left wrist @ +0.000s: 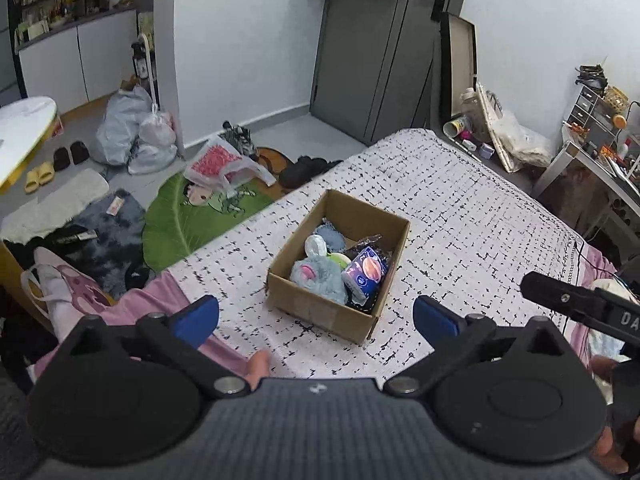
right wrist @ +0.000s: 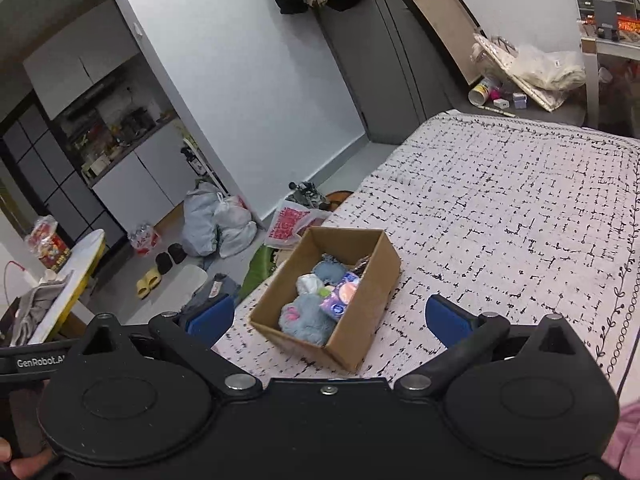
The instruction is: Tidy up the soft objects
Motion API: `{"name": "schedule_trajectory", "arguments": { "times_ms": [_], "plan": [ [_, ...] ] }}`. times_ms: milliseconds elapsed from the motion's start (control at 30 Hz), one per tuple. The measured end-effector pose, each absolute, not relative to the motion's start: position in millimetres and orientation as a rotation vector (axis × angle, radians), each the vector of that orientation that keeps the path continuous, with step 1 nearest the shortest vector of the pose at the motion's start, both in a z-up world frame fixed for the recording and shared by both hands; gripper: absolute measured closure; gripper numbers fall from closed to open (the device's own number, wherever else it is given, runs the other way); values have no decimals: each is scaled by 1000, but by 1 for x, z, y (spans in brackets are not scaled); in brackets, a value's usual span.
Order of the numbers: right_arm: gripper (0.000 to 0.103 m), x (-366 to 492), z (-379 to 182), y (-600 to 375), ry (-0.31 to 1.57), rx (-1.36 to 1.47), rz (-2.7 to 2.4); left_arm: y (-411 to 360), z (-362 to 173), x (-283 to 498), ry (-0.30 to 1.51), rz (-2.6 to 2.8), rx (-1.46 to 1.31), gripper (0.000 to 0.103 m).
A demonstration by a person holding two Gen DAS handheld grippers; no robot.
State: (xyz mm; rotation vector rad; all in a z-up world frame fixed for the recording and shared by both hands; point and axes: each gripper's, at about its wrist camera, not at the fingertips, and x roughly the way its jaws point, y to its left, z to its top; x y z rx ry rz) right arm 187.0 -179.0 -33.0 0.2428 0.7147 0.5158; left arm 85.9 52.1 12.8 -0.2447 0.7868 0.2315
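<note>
- The left gripper (left wrist: 316, 314) hangs above the bed with its blue-padded jaws spread as wide as they go, nothing between them.
- The right gripper (right wrist: 330, 318) hovers alongside, jaws equally wide and holding nothing; part of its black body shows at the right edge of the left wrist view.
- Ahead of both sits an open cardboard box (left wrist: 320, 306), resting on the bed's white, black-flecked cover (left wrist: 460, 208) near the left edge of the bed.
- Inside the box lie the soft things: a fluffy grey-blue plush toy (left wrist: 318, 276) at the near end, a purple packet (left wrist: 366, 270) leaning against the right wall, a white piece and a blue fuzzy piece toward the far end.
- The cover around the box lies bare of loose items.
- On the floor beyond the bed's left edge: a green leaf-shaped mat (left wrist: 176, 216), a red-and-white plastic bag (left wrist: 216, 166), stuffed white bags (left wrist: 136, 132), slippers.
- A grey door (left wrist: 372, 52) stands past the foot of the bed.
</note>
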Motion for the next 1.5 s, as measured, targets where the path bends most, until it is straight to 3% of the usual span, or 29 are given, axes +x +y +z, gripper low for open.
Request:
{"name": "schedule_trajectory", "arguments": {
  "times_ms": [700, 1500],
  "plan": [
    [0, 77, 4, -188, 630, 200, 470, 38, 44, 1, 696, 188, -174, 1],
    [0, 23, 3, -201, 616, 121, 350, 15, 40, -38, 648, 74, -141, 1]
  ]
}}
